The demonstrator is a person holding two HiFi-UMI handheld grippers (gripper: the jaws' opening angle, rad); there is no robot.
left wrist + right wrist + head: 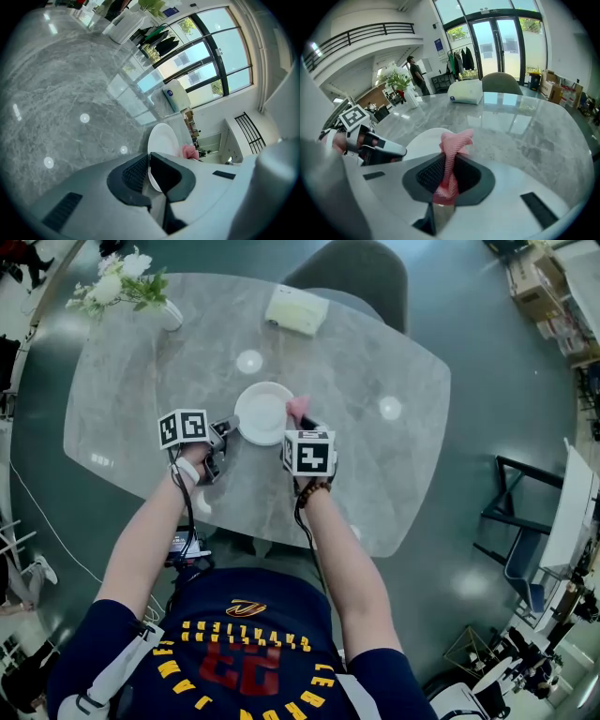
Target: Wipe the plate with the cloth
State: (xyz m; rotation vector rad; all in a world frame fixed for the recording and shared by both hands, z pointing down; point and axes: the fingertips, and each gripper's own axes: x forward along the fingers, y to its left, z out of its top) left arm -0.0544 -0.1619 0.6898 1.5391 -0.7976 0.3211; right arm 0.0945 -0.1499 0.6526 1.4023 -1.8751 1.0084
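A white plate [263, 413] lies on the grey marble table [394, 474]. My left gripper [228, 430] is at the plate's left rim. In the left gripper view its jaws [148, 161] are shut on the edge of the plate [161, 140]. My right gripper [298, 423] sits at the plate's right rim, shut on a pink cloth [298, 407]. In the right gripper view the cloth [453, 150] stands bunched up between the jaws of the right gripper [449, 172], above the plate [423, 139]. The cloth [189, 151] also shows past the plate in the left gripper view.
A white packet [296, 309] lies at the table's far side, with a vase of flowers [127, 282] at the far left corner. A grey chair [361, 273] stands behind the table. The table's near edge is close to my body.
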